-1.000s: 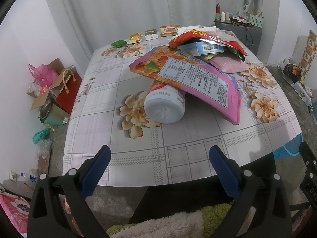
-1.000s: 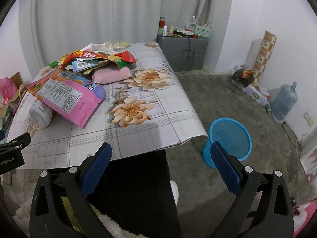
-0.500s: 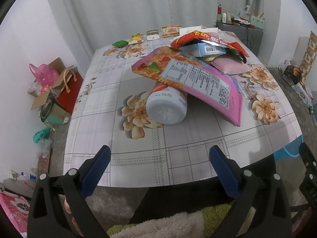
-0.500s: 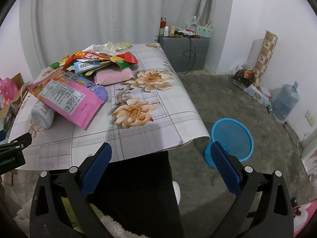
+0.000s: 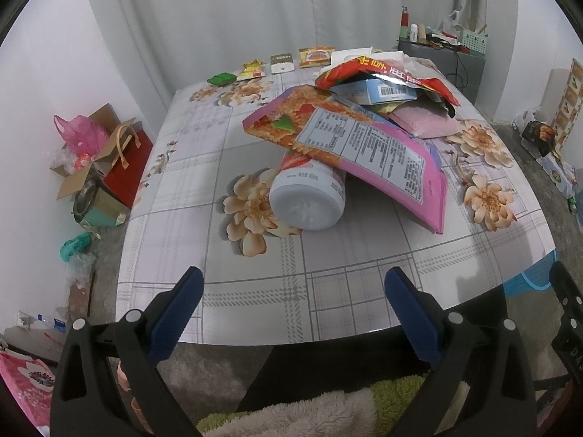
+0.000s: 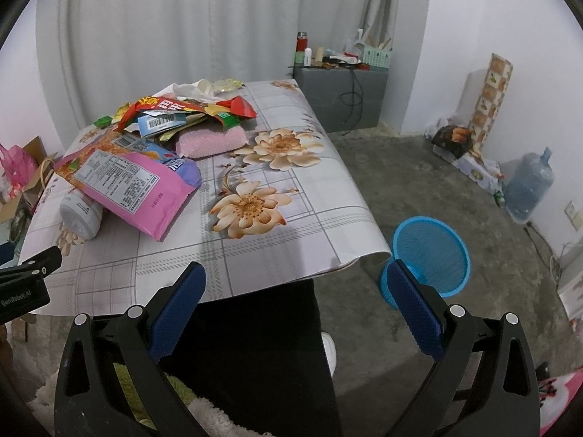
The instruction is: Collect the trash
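Observation:
A heap of trash lies on the flower-print table [image 5: 255, 276] [image 6: 284, 240]. A large pink snack bag [image 5: 368, 145] [image 6: 135, 189] leans over a white bottle [image 5: 309, 196] [image 6: 78, 215] lying on its side. Behind them sit a red wrapper [image 5: 386, 71] [image 6: 189, 105], a blue barcode packet [image 5: 390, 91] and a pink sponge [image 5: 422, 120] [image 6: 211, 142]. My left gripper [image 5: 291, 284] hangs open over the table's near edge, empty. My right gripper [image 6: 295, 280] is open and empty at the table's right corner, above a blue mesh bin [image 6: 430, 255] on the floor.
Small packets [image 5: 280, 63] line the table's far edge. Boxes and a red bag [image 5: 127, 160] stand on the floor to the left. A grey cabinet [image 6: 342, 98] is at the back, a water jug [image 6: 528, 189] by the right wall. A person's dark trousers [image 6: 255, 357] show below.
Both grippers have edged slightly forward and up toward the table; the trash pile sits a little lower in each view. Nothing was grasped.

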